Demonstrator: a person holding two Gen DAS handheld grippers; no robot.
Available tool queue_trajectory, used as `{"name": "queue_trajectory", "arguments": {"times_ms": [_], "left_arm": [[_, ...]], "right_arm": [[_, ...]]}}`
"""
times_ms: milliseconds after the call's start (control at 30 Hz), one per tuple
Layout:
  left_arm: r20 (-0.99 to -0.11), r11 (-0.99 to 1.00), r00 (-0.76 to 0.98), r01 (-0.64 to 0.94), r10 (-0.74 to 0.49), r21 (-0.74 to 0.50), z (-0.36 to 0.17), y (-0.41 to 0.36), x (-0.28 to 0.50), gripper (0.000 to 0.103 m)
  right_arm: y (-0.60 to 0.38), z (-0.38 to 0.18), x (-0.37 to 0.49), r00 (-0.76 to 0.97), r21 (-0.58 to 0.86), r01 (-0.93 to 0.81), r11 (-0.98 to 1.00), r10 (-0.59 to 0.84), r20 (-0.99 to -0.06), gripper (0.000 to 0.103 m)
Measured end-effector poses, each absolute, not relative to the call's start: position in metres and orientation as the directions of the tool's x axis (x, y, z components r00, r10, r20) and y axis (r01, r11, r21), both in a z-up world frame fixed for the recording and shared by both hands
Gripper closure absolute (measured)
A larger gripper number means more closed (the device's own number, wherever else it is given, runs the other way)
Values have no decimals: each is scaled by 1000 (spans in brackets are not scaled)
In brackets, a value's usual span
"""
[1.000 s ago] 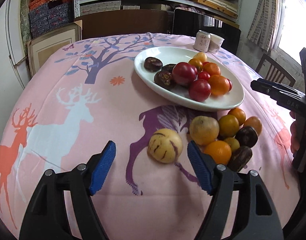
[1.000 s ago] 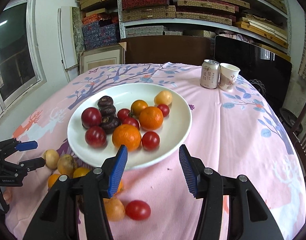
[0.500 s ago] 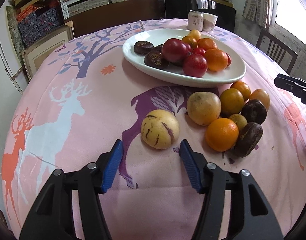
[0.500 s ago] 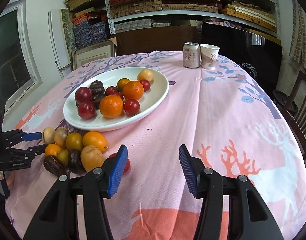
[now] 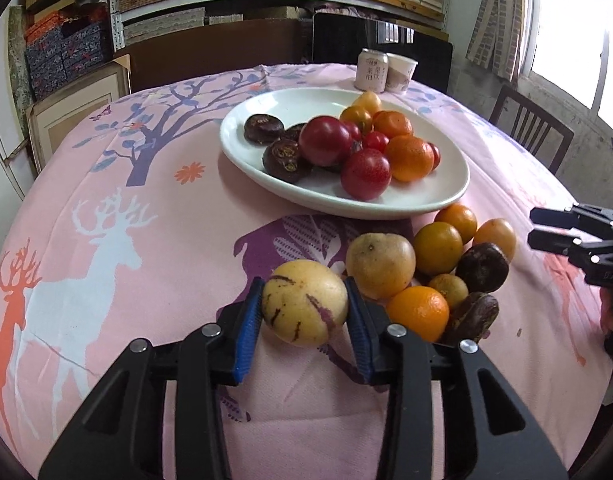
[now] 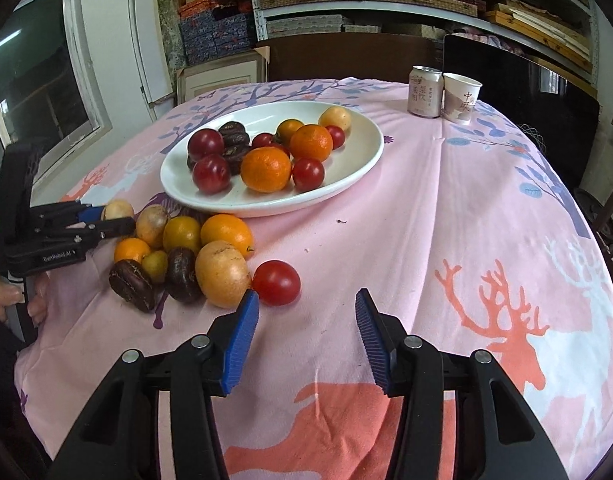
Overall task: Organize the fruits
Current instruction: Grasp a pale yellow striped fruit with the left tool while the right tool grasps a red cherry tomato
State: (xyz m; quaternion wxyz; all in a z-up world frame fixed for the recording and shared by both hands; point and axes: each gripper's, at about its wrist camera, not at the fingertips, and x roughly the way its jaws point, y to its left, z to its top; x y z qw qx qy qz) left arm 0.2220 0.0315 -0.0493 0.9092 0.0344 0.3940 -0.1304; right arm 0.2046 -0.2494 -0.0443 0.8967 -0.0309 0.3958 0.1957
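Observation:
A yellow fruit with purple stripes (image 5: 304,304) lies on the pink tablecloth in the left wrist view. My left gripper (image 5: 303,286) is closing on it, and both blue pads touch its sides. Right of it sits a pile of loose oranges, yellow fruit and dark passion fruit (image 5: 438,248). A white oval plate (image 5: 386,210) behind holds tomatoes, oranges and dark fruit. In the right wrist view my right gripper (image 6: 306,296) is closing with nothing between its pads. A loose red tomato (image 6: 276,282) lies just ahead, by its left pad.
A drink can (image 6: 424,90) and a paper cup (image 6: 461,98) stand at the table's far side. A wooden chair (image 5: 530,128) is beyond the right edge. Shelves with boxes line the back wall. Bare cloth spreads right of the plate (image 6: 486,200).
The left jaws narrowed from wide open until the pads met the striped fruit. The right gripper drew back from the plate toward the near loose fruit, and its jaws narrowed a little.

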Motion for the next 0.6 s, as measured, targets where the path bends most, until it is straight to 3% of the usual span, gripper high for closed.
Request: {"name": "queue_trajectory", "arguments": {"times_ms": [133,500,600], "left_arm": [[-721,965,655,249,-226,-77,-47,39,223,64],[-726,964,647,253,-232,-82,-48,39,223,64],[-725,964,649,253,-233,-84,-48,39,223,64]], "right_arm": [[-236,-53,214,556,84,-401,912,315,-769,56],[-207,-56,233,570,-12,-441,897,270,-776,56],[-205,-57,235,561,-4,-456,890,284,-778,60]]}}
